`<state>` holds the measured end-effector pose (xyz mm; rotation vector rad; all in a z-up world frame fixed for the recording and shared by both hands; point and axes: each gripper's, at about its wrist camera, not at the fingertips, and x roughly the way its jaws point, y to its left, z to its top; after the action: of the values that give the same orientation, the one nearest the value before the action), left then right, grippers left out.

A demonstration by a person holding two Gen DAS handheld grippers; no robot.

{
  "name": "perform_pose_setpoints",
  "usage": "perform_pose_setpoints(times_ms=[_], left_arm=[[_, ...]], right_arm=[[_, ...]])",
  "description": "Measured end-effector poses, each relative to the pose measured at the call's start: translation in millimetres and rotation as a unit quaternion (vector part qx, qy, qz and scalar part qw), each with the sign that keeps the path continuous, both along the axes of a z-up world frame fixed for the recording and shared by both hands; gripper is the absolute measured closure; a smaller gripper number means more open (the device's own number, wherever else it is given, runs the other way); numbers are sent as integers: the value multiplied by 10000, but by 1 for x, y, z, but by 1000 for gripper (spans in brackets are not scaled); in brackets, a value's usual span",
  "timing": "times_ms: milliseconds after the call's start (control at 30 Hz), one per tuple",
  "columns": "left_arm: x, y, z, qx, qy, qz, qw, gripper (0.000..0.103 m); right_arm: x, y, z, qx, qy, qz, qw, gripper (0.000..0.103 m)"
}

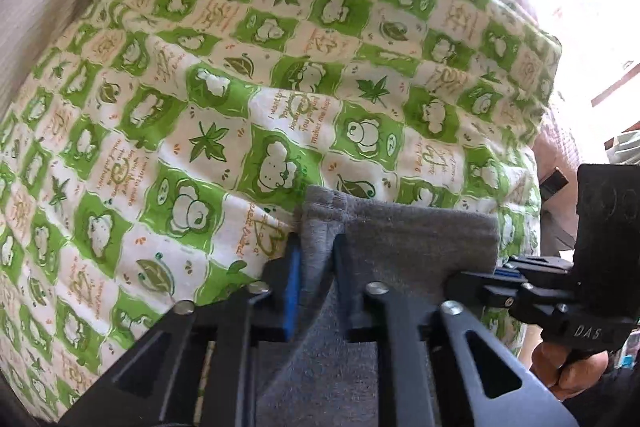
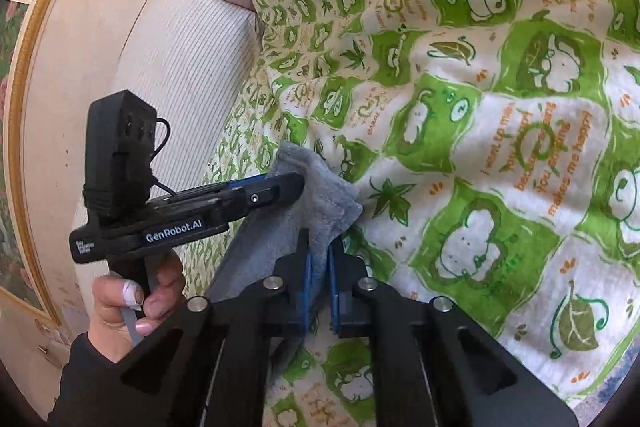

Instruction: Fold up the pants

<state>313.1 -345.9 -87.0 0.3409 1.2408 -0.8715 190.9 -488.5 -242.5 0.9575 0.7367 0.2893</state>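
While both grippers pinch its upper edge, the grey fleecy pants (image 1: 400,239) hang in the air just above the green-and-white checked quilt with bear and leaf prints (image 1: 200,107), which is my landmark. The left gripper (image 1: 316,259) is clamped narrow on a stitched hem corner of the pants, cloth bunched between its blue pads. The right gripper (image 2: 318,263) is likewise closed on the pants, close beside the left one, so the edge between them is short and slack. Beyond the quilt, on its far side, a white ribbed cushion (image 2: 192,67) leans against the cream wall (image 2: 80,47).

In my judgement, the grips are shallow, near the hem; a sharp tug apart could pull the fleece free. Laying it down over the quilt's rumpled ridges could leave the fold crooked.
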Motion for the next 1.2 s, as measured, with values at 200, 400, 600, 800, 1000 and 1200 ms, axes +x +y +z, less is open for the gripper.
perform_pose_setpoints(times_ms=[200, 400, 600, 800, 1000, 1200], left_arm=[[-18, 27, 35, -423, -171, 114, 9989, 95], [-35, 75, 71, -948, -432, 336, 9940, 95], [-58, 154, 95, -1708, -560, 890, 9797, 95], [-96, 233, 92, -2234, -561, 1588, 9601, 95], [-133, 312, 71, -2560, -419, 2317, 9376, 95], [-159, 373, 37, -2690, -177, 2941, 9170, 95]], right_arm=[[-12, 13, 30, -339, -440, 52, 9984, 95], [-31, 37, 63, -388, -831, 325, 9953, 95], [-50, 83, 101, -417, -1276, 955, 9863, 95], [-68, 152, 124, -518, -1555, 1849, 9690, 95], [-78, 218, 124, -414, -1482, 2690, 9508, 95], [-78, 284, 104, -282, -1198, 3399, 9324, 95]])
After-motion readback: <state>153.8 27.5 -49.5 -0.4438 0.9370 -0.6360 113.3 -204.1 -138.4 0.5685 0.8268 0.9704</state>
